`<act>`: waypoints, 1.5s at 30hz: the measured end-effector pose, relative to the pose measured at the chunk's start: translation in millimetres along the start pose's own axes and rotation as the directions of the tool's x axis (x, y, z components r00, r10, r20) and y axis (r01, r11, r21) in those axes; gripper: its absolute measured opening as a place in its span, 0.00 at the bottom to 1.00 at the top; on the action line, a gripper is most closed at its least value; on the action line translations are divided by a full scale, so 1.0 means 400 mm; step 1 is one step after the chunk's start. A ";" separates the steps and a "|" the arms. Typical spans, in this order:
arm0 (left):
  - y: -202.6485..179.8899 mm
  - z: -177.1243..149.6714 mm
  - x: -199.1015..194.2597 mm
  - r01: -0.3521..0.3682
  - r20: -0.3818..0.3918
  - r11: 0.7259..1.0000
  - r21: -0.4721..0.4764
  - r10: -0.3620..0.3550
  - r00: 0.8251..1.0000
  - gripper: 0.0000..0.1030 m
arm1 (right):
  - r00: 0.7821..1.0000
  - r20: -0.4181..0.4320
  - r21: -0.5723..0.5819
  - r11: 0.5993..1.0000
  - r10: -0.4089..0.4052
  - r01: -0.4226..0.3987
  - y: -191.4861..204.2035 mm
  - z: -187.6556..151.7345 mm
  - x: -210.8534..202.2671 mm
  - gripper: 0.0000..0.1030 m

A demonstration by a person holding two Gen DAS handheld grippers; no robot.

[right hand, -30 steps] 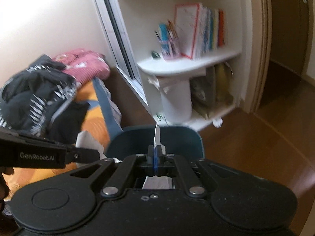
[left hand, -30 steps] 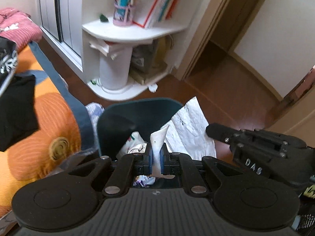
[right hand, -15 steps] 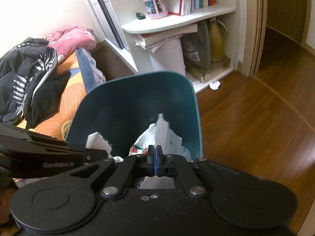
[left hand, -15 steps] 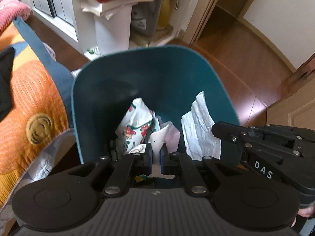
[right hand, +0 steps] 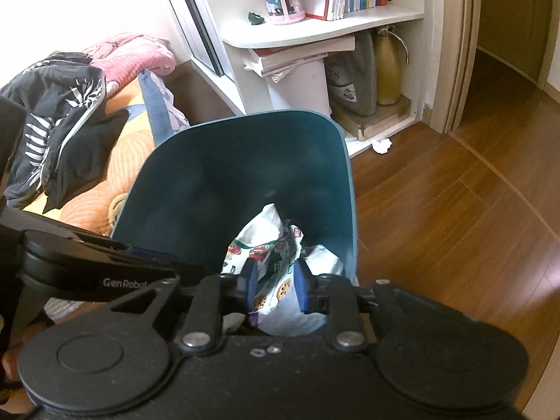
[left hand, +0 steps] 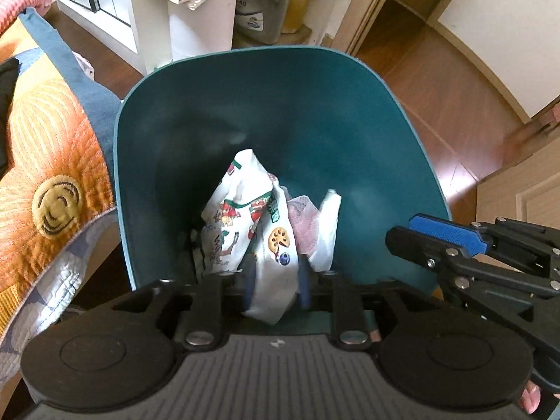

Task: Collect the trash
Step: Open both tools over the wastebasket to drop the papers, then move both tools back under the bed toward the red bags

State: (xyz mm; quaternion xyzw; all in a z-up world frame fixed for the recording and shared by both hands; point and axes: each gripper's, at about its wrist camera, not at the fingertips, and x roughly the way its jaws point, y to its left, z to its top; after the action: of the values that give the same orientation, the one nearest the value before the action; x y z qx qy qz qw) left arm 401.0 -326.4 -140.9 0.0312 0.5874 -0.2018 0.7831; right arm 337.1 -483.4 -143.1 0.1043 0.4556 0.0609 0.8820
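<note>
Wrapper [left hand: 259, 217] crumpled, white, cartoon-printed, inside teal bin [left hand: 315, 105].

The left hand-held gripper [left hand: 274, 288] hangs over the near rim of a teal trash bin [left hand: 350, 112], its jaws just opened and standing apart around a printed white wrapper [left hand: 259, 224] (cartoon figures and a biscuit picture on it) that lies in the bin. Crumpled white paper [left hand: 327, 227] sits just right of the wrapper. The right hand-held gripper [left hand: 437, 236] reaches in from the right, over the rim. An orange quilt [left hand: 45, 161] lies left.
</note>
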 end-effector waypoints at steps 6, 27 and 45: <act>-0.011 -0.010 -0.059 0.002 0.048 1.000 0.011 -0.002 0.999 0.46 | 0.999 0.028 -0.021 1.000 0.022 -0.021 0.010 0.003 -0.068 0.36; 0.073 -0.195 -0.472 0.027 0.311 0.999 -0.024 -0.018 0.950 0.63 | 0.971 0.144 -0.163 0.972 0.191 -0.168 0.268 -0.018 -0.322 0.50; 0.389 -0.525 -0.719 -0.087 0.484 0.947 -0.309 0.235 0.843 0.99 | 0.925 0.023 -0.348 0.871 0.379 -0.348 0.614 -0.121 -0.284 0.51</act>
State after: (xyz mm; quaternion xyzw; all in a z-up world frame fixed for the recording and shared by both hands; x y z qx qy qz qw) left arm 199.5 -43.6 33.3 -0.0834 0.3742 -0.0520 0.9221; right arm 229.0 -261.8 -21.5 0.0383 0.3701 0.2979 0.8791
